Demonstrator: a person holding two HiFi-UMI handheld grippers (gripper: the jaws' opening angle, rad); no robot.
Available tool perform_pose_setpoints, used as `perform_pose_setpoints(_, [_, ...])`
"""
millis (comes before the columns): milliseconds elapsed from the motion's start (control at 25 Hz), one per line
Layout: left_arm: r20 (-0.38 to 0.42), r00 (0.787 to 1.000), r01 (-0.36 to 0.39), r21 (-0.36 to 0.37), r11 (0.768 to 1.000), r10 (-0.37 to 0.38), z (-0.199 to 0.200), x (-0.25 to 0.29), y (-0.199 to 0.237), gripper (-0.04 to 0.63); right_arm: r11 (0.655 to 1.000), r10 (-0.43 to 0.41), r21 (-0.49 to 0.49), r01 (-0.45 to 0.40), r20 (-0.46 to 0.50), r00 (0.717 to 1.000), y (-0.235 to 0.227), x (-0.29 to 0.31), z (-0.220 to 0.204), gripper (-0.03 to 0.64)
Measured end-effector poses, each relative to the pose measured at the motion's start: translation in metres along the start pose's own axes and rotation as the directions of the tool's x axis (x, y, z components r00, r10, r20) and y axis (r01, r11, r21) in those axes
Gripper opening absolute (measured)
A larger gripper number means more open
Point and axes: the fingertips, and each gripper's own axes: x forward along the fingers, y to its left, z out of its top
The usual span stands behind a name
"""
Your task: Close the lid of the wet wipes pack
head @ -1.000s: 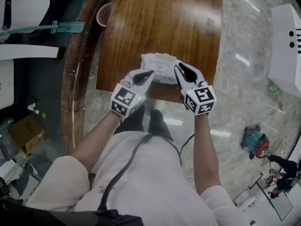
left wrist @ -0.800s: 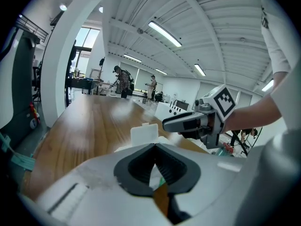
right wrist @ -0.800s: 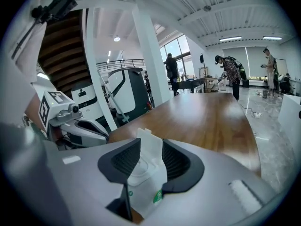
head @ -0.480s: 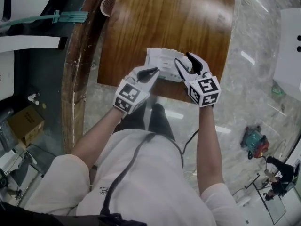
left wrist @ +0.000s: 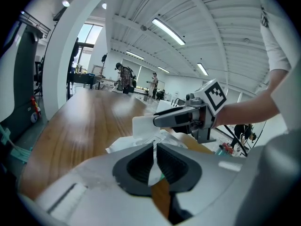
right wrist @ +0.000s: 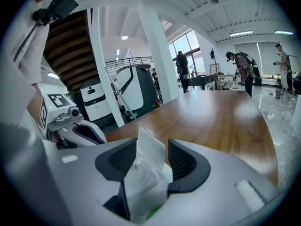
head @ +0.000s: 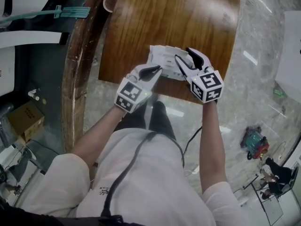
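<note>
From the head view, a glossy brown wooden table point(head: 160, 18) with rounded corners stood on a pale, marble-patterned floor point(head: 263, 79). The white wet wipes pack point(head: 164, 59) lay near the table's near edge. The left claw point(head: 157, 70) reached to the pack's near left corner, and the right claw point(head: 182, 54) came in over its right side. The two claws sat close together, one on either side of the pack.

In the left gripper view, the table ran away into a large, bright hall with strip lights on the ceiling and people point(left wrist: 124, 76) standing far off. The left claw's jaws were drawn almost together, pinching a thin white edge of the pack. The rest of the pack lay on the wood just ahead. Its lid point(left wrist: 141, 126) stood up as a pale flap, with the right claw level behind it.

In the right gripper view, the same hall showed white pillars and a white machine point(right wrist: 136, 91) beyond the table's far side. The right claw's jaws had just been opening and stood well apart. The lid rose upright in the gap, nearer the left-hand pad, and neither pad was clearly pressing on it. The crumpled top of the pack filled the space below, and the left claw lay low at the left.
</note>
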Motion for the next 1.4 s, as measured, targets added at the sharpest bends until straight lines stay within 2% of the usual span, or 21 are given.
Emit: perform_pose_setpoints(1400, [0.039,0.999,-0.023,-0.005,1.000,0.023,0.001,-0.025,-0.009,0.016,0.999,0.016,-0.036,-0.016,-0.003,1.000,0.037,-0.016,-0.008,0.206])
